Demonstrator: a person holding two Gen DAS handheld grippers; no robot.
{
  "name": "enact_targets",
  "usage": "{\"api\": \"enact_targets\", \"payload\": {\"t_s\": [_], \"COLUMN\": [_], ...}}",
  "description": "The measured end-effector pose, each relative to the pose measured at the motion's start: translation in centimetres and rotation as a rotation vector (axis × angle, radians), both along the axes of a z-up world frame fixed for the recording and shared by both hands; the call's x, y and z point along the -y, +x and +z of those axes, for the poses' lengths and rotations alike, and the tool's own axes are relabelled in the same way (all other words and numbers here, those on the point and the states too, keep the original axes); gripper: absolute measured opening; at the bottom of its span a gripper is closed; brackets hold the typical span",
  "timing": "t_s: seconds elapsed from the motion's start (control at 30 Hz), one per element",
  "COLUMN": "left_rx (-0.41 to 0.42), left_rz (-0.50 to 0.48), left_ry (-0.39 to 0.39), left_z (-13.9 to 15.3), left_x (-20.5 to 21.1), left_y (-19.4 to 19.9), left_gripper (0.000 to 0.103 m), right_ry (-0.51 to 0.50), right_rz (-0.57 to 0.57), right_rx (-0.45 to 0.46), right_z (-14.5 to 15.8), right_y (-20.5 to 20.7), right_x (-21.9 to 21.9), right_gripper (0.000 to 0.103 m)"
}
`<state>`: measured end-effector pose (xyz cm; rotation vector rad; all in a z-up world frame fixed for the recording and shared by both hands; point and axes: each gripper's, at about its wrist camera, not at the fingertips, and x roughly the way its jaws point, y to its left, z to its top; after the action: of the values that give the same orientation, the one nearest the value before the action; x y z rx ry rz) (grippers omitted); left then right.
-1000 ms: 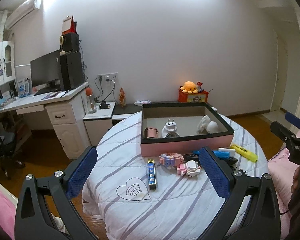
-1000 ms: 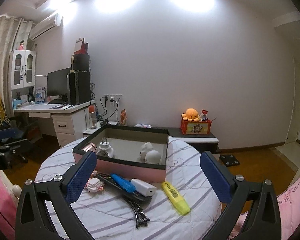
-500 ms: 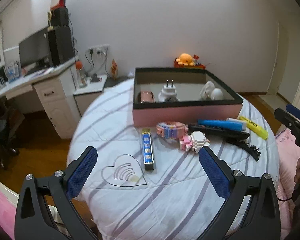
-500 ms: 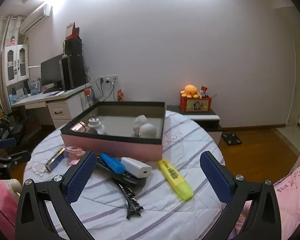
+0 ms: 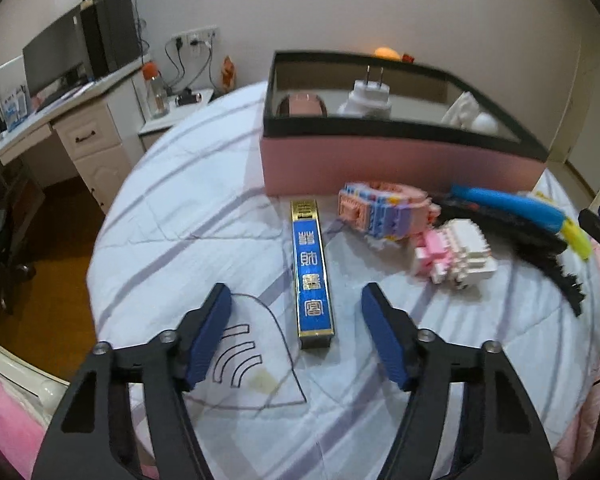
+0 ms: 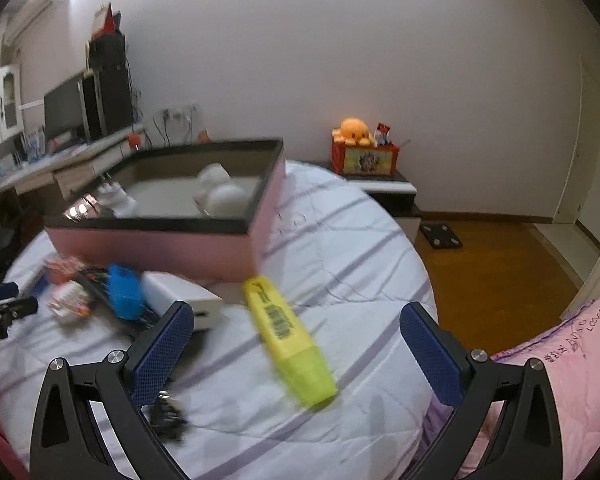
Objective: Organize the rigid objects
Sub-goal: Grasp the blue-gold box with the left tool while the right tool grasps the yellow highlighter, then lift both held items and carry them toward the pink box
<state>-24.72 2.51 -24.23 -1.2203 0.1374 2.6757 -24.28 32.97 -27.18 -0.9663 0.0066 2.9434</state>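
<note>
Blue-and-gold bar [image 5: 313,273] now sits mid-frame between the left tool [image 5: 296,320] pads, which were wide apart and are closing but not touching yet, so a grab toward the pink box [image 5: 400,160] at top looks next, while the right tool [image 6: 296,338] hangs apart over the yellow highlighter [image 6: 288,336].

Bedroom clutter beyond my reach

A white desk [image 5: 80,136] against the left wall carries a dark monitor [image 5: 52,60] and black speakers [image 5: 108,40], with plugged-in wall sockets [image 5: 194,38] beside it. Past the round bed, an orange plush octopus [image 6: 351,130] sits atop a red printed box [image 6: 365,159] on a low cabinet (a black floor scale [image 6: 441,235] lies on the wood floor just beside it).
</note>
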Motion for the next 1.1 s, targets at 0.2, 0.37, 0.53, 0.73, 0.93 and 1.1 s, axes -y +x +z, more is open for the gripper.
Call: {"api": "enact_targets", "payload": {"t_s": [0.2,0.37,0.53,0.73,0.93,1.1], "left_rx": [-0.011,0.009,0.02,0.016,-0.005,-0.001], "left_rz": [-0.017,-0.056,-0.092,-0.092,-0.079,-0.076], "left_ry": [0.026,0.056,0.063,0.067,0.057,0.089], "left_z": [0.2,0.6,0.8,0.6,0.4,0.7], "left_x": [0.0,0.0,0.0,-0.2,-0.5,0.0], "left_y": [-0.4,0.1,1.4,1.5,1.3,1.6], "left_gripper": [0.023,0.015,0.015,0.016,0.015,0.015], "right_ry": [-0.01,-0.016,-0.012,0.002,0.005,-0.013], "right_rz": [0.041,0.075,0.119,0.143,0.14,0.136], "right_rx": [0.089,0.131,0.136,0.144,0.13,0.131], "right_z": [-1.8,-3.0,-3.0,-2.9,-3.0,-2.9], "right_y": [-1.6,-2.3,-2.1,-1.5,-1.7,-1.7], "right_x": [-0.8,-0.7,-0.2,0.7,0.6,0.5], "right_gripper": [0.103,0.071,0.031,0.027,0.027,0.027]}}
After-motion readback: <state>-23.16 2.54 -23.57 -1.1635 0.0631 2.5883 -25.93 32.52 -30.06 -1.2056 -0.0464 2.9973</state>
